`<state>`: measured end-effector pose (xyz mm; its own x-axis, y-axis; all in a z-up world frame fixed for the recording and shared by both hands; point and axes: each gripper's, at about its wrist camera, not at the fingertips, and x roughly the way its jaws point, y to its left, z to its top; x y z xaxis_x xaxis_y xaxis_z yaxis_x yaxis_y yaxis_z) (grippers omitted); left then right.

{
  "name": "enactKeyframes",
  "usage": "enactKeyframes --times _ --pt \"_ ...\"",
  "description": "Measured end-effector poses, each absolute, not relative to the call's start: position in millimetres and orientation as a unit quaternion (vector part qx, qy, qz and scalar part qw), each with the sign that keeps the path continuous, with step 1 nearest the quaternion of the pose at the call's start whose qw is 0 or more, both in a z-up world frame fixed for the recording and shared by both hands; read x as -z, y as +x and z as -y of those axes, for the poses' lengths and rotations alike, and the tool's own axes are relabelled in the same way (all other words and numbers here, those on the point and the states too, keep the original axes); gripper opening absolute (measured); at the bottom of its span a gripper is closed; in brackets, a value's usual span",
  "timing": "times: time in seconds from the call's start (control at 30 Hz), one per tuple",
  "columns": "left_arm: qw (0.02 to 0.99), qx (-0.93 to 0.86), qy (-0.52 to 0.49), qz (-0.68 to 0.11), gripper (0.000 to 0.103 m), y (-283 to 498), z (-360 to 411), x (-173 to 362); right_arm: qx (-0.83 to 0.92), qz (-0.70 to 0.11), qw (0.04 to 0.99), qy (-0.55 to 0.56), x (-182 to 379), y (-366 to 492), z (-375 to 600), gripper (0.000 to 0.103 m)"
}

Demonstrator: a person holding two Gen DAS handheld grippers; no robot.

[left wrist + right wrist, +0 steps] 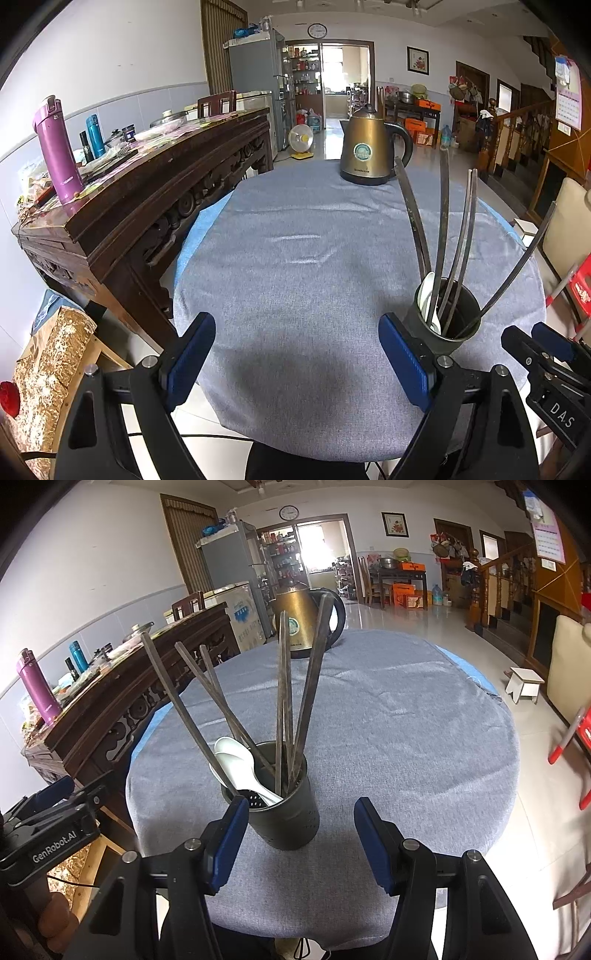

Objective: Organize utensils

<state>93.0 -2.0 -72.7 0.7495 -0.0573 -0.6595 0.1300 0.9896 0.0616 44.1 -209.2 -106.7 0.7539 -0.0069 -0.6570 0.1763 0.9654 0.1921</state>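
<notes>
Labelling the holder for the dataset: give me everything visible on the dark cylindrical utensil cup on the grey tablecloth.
The dark cylindrical utensil cup looks like matte metal or plastic, with small perforations in its wall. It stands upright on the grey tablecloth, near the table's front edge. Inside lean several long dark chopsticks, fanned outward, and white plastic spoons. The right gripper hovers open in front of it, not visibly touching.
</notes>
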Motion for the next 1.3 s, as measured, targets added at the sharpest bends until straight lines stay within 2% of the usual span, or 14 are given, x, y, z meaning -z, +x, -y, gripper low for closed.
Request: enactKeyframes --times 1.0,1.3 --pt "0.935 0.054 0.035 -0.348 0.09 94 -15 68 0.048 -0.338 0.935 0.094 94 48 184 0.064" --pt "0.938 0.052 0.037 -0.341 0.09 86 -15 60 0.045 -0.29 0.952 0.093 78 31 183 0.064"
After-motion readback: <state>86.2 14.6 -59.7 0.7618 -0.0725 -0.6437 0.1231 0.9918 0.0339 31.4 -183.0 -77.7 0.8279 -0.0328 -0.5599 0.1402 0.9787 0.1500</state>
